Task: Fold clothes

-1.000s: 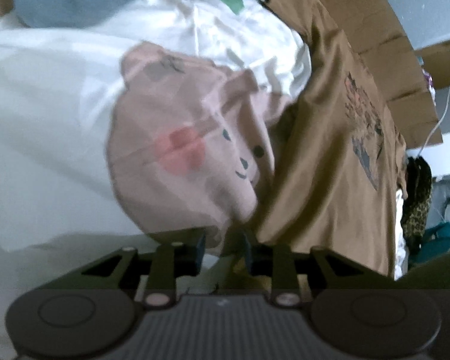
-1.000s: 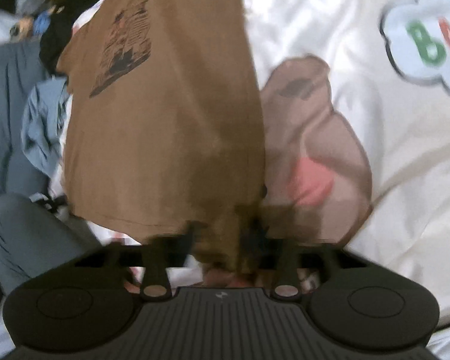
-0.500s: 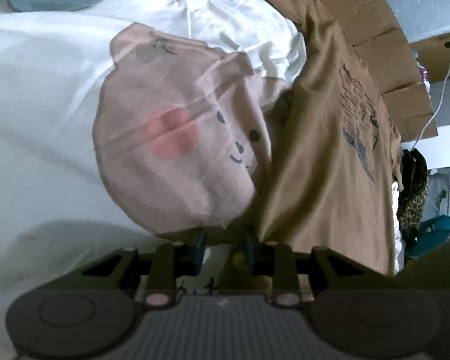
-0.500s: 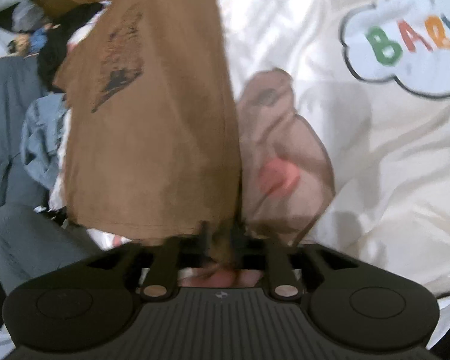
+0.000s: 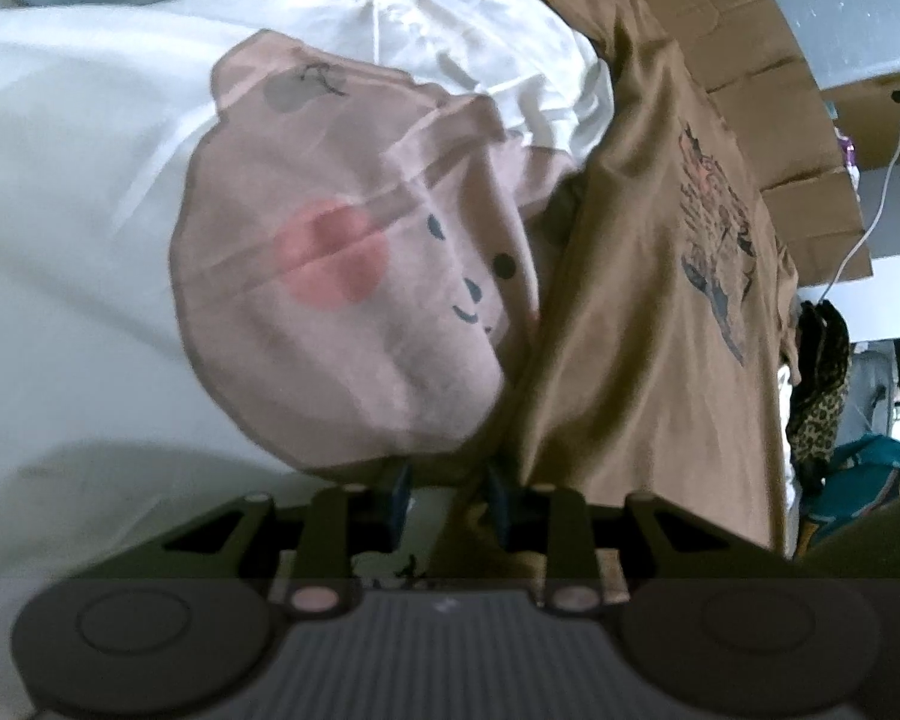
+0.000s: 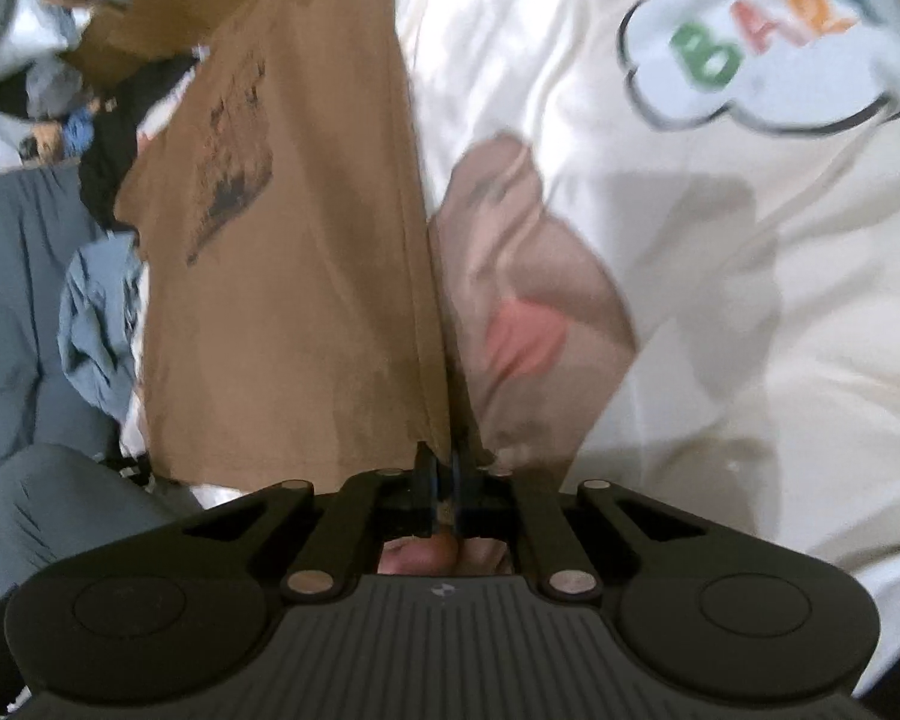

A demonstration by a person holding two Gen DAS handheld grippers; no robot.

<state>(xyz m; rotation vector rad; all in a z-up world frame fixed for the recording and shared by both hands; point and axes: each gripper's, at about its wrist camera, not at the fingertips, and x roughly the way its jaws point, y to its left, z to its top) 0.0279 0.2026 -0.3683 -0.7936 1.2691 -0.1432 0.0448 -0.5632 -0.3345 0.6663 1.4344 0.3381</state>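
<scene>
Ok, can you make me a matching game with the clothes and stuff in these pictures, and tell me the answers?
Things:
1. T-shirt
2. Bear's cheek
3. Letter B
4. Right gripper

Descriptions:
A. green
B. pinched shut on cloth
C. brown
D. pink

Pairs: 1-C, 2-D, 3-A, 4-B

Two wrist cameras, both tipped steeply down, close over the bed
My left view looks along its fingers [image 5: 399, 495] with the brown T-shirt [image 5: 648, 324] to its right and the white bear-print sheet [image 5: 90, 210] to its left; my right view sees the same shirt [image 6: 306, 276] on its left and sheet [image 6: 750, 312] on its right, so both share that seam
</scene>
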